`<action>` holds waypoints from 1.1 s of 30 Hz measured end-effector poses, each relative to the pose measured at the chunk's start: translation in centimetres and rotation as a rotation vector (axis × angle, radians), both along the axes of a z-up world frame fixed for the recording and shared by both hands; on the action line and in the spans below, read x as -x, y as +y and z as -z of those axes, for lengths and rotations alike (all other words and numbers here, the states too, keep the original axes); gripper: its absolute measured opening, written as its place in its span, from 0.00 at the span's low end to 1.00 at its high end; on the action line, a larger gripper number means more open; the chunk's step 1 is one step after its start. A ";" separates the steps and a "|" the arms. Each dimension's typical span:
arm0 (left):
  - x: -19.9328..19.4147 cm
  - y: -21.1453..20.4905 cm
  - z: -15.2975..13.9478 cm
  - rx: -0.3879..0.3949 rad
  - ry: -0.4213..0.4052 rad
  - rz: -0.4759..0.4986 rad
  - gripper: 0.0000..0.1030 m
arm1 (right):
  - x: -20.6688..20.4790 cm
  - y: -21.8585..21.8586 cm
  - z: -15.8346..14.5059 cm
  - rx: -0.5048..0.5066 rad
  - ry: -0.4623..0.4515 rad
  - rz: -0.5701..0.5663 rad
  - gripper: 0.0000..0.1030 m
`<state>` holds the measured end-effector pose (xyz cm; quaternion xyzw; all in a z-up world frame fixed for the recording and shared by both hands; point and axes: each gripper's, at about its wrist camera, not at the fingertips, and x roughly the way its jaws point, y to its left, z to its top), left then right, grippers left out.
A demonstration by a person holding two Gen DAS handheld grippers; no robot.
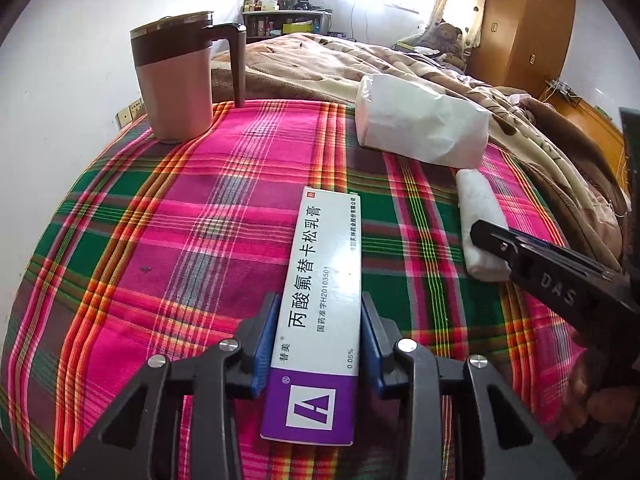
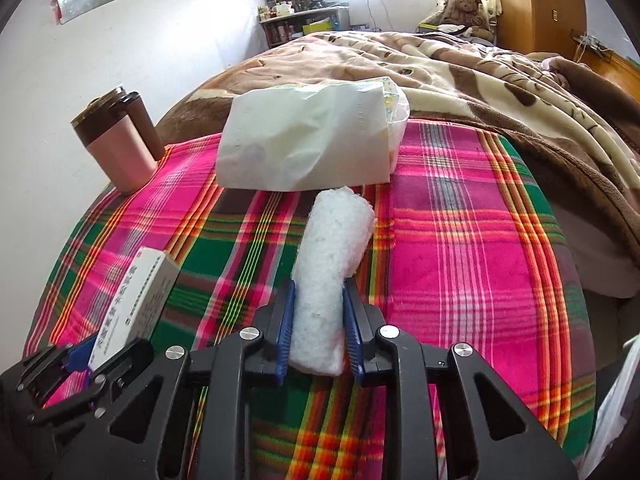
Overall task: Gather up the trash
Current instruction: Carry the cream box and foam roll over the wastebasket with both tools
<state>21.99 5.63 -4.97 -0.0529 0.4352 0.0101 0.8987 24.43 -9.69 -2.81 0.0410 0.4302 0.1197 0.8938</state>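
Note:
My left gripper (image 1: 319,332) is shut on a long white and purple medicine box (image 1: 320,304) that lies on the plaid cloth (image 1: 180,240). My right gripper (image 2: 318,320) is shut on a white rolled tissue wad (image 2: 326,276). The wad also shows in the left wrist view (image 1: 478,220), with my right gripper (image 1: 496,240) on it at the right. The box (image 2: 136,304) and my left gripper (image 2: 76,356) show at the lower left of the right wrist view.
A pink mug with a brown lid (image 1: 180,80) stands at the cloth's far left corner. A white tissue pack (image 1: 420,128) lies at the far edge. A bed with a brown blanket (image 2: 460,64) lies beyond. A white plastic bag edge (image 2: 616,408) shows at the lower right.

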 end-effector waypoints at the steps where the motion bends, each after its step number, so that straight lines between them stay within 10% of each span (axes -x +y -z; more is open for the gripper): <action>1: 0.1 0.0 0.0 0.004 -0.001 0.002 0.38 | 0.2 -0.1 0.0 -0.003 -0.001 -0.002 0.22; 33: 8.2 -5.3 -5.1 0.040 -0.136 0.117 0.38 | 10.1 -5.7 -4.0 -0.103 -0.114 0.060 0.22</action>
